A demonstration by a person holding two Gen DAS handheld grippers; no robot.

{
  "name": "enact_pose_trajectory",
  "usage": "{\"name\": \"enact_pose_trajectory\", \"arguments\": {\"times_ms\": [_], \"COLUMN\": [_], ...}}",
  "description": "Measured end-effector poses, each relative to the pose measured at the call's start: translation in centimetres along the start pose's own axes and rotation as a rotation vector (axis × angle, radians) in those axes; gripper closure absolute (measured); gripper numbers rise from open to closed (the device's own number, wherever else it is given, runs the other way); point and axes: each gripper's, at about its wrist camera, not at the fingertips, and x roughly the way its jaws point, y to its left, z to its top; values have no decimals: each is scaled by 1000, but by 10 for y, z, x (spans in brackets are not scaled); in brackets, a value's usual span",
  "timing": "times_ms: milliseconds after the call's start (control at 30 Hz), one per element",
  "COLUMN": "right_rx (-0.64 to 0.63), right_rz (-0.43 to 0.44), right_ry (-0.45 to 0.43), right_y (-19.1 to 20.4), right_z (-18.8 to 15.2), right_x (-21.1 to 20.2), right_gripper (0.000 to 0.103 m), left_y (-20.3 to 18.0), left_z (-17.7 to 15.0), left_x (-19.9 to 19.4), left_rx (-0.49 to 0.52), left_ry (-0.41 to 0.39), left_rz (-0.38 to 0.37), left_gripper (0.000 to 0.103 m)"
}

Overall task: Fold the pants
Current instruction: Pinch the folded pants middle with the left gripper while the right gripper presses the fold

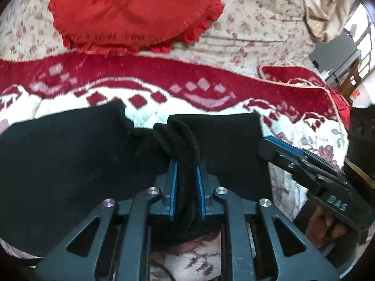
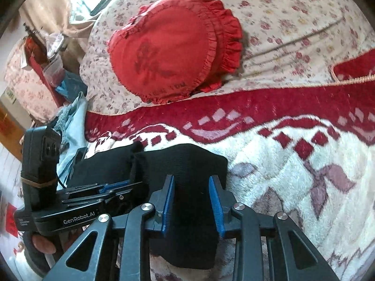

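The black pants point(image 1: 70, 154) lie on a red and white blanket point(image 1: 164, 79) on a bed. My left gripper point(image 1: 186, 166) is shut on a bunched, ribbed edge of the pants point(image 1: 180, 138). My right gripper point(image 2: 191, 178) holds a flat fold of the same pants point(image 2: 187, 164) between its blue pads point(image 2: 215, 196), shut on the cloth. The right gripper also shows at the right of the left wrist view point(image 1: 304, 164); the left gripper shows at the left of the right wrist view point(image 2: 93, 192). The two grippers are close side by side.
A red frilled round cushion point(image 1: 133, 11) lies further back on the floral bedsheet point(image 1: 257, 23). Beige cloth point(image 1: 328, 11) is at the far right. In the right wrist view, light blue cloth point(image 2: 75, 121) and clutter lie beyond the bed's left edge.
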Motion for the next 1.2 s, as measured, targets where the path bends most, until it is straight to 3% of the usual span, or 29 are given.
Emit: {"name": "enact_pose_trajectory", "arguments": {"times_ms": [100, 267, 400, 733, 933, 1200], "right_rx": [-47, -80, -75, -95, -134, -136], "right_rz": [-2, 7, -26, -34, -44, -54], "right_ry": [-2, 27, 73, 83, 99, 162], "right_y": [14, 23, 23, 31, 39, 34], "right_z": [-1, 2, -1, -3, -19, -54], "right_x": [-5, 22, 50, 24, 4, 11], "right_gripper": [79, 83, 83, 83, 83, 83], "left_y": [8, 27, 34, 33, 31, 30], "left_z": [0, -4, -11, -15, -17, -19], "left_x": [-20, -6, 5, 1, 0, 1], "left_rx": [4, -29, -56, -71, -67, -62], "left_ry": [-48, -5, 10, -7, -14, -16], "left_rz": [14, 101, 108, 109, 121, 129], "left_gripper": [90, 90, 90, 89, 89, 89]}}
